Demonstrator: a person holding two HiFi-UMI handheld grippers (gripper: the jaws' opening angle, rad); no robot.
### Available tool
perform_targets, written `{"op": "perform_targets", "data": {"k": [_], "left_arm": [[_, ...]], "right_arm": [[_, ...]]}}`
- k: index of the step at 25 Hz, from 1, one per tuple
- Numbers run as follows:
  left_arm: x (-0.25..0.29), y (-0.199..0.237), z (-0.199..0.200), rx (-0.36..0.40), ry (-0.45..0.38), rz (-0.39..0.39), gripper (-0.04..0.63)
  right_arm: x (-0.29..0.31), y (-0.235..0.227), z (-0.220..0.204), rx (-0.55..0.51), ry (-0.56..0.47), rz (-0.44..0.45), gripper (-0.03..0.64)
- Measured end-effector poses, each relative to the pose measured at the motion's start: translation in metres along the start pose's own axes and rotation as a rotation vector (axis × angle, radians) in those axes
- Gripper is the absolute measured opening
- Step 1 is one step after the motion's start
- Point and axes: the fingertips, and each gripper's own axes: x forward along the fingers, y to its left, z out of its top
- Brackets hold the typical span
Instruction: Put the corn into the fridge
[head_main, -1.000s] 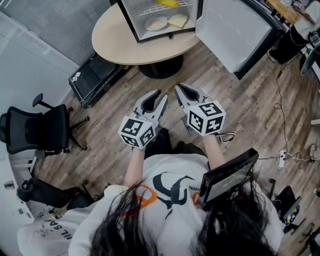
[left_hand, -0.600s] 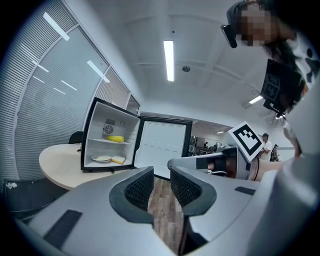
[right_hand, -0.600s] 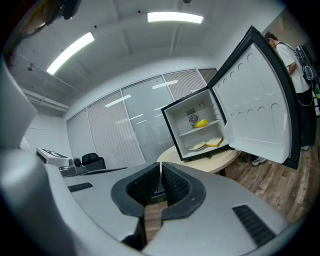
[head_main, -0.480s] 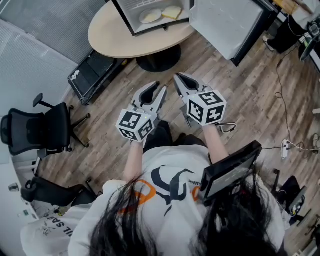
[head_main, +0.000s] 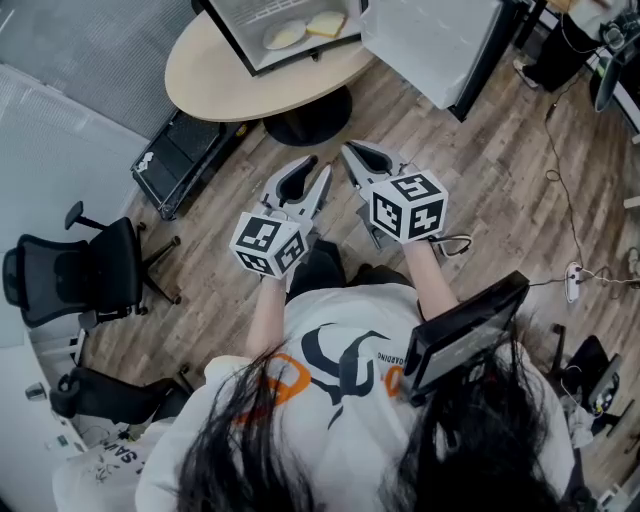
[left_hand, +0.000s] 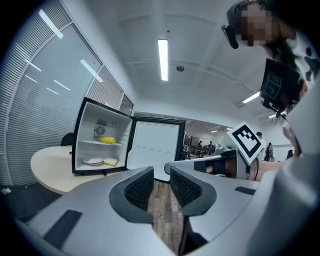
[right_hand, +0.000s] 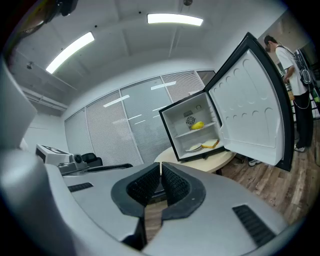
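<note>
While hanging well short of the fridge (left_hand: 80, 135), gripping nothing: left claw (left_hand: 161, 184) slightly parted, right claw (right_hand: 160, 181) pressed shut. Corn (left_hand: 106, 140) already on fridge's upper shelf (left_hand: 90, 143), door (left_hand: 155, 145) open; likely idle because delivery looks done.

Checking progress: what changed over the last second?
The round beige table and the open white mini fridge slid up-left in the head view; the camera shifted. Nothing was grasped or released. The left gripper keeps its fingers slightly apart, the right gripper stays shut, both empty. The yellow corn stays inside the fridge.
</note>
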Motion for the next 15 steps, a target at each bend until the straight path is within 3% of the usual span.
{"op": "perform_targets", "data": {"k": [15], "left_arm": [[-0.002,0.014,0.001,0.000,0.005,0.013,0.110]], "right_arm": [[0.011,-0.001,-0.004,0.020,0.013,0.001,0.026]]}}
